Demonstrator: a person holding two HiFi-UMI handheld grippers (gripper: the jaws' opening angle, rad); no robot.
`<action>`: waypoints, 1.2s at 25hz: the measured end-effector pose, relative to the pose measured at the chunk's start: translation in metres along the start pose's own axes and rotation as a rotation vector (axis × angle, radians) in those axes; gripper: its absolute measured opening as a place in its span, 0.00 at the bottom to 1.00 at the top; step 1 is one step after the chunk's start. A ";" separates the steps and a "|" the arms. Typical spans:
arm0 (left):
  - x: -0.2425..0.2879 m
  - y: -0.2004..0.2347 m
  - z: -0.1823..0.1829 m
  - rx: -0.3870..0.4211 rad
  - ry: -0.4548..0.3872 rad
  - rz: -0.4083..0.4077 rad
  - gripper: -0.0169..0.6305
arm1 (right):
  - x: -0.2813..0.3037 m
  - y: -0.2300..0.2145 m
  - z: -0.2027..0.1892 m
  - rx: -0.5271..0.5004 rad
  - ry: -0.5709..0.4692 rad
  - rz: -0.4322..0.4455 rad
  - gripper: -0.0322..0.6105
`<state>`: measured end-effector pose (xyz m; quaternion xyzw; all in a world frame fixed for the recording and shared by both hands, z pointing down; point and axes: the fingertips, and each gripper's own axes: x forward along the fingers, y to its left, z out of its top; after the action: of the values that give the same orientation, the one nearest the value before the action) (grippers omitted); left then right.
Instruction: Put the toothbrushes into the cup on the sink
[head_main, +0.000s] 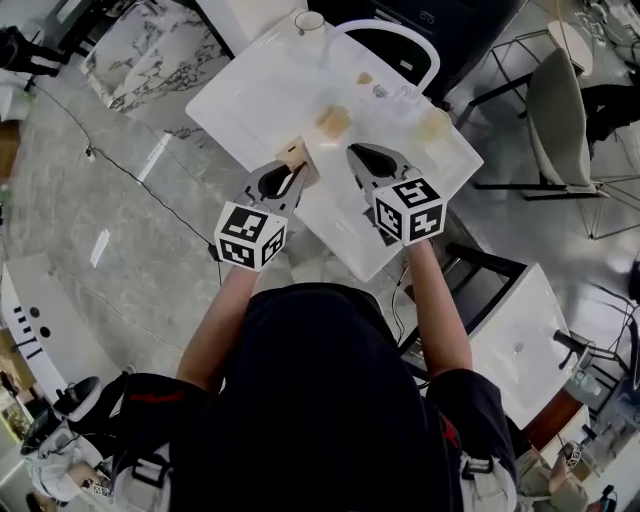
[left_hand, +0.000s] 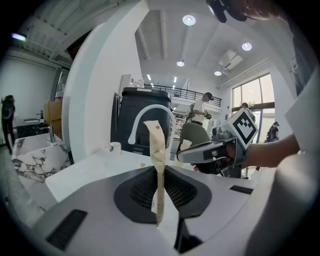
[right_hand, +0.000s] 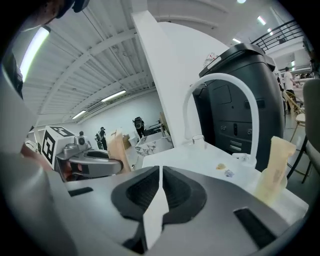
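My left gripper (head_main: 297, 168) is shut on a beige paper-wrapped toothbrush (left_hand: 158, 165), which stands upright between its jaws over the near edge of the white sink counter (head_main: 260, 90). To its right hovers my right gripper (head_main: 358, 156), shut and empty; in its own view the jaws meet with nothing between them (right_hand: 160, 172). The small white cup (head_main: 309, 22) stands at the counter's far edge, left of the white arched faucet (head_main: 400, 42). Two more beige wrapped toothbrushes stand on the counter, one in the middle (head_main: 333, 121) and one at the right (head_main: 435, 125).
Small scraps (head_main: 366, 78) lie on the counter near the faucet base. A dark cabinet (left_hand: 131, 107) stands behind the sink. There is a chair (head_main: 558, 112) at the right and a marble-topped table (head_main: 150, 50) at the upper left. People stand far off in the hall.
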<state>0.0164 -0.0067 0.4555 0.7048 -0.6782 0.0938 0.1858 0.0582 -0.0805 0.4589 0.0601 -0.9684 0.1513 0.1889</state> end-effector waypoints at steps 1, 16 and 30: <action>-0.008 0.009 -0.002 -0.008 -0.003 0.013 0.09 | 0.007 0.008 0.001 -0.006 0.005 0.007 0.12; -0.101 0.139 -0.012 -0.071 -0.058 0.111 0.09 | 0.116 0.102 0.031 -0.062 0.046 0.051 0.12; -0.166 0.268 -0.023 -0.133 -0.092 0.143 0.09 | 0.237 0.184 0.049 -0.076 0.100 0.090 0.12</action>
<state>-0.2564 0.1523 0.4488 0.6442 -0.7394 0.0291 0.1934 -0.2087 0.0648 0.4570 0.0016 -0.9646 0.1256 0.2320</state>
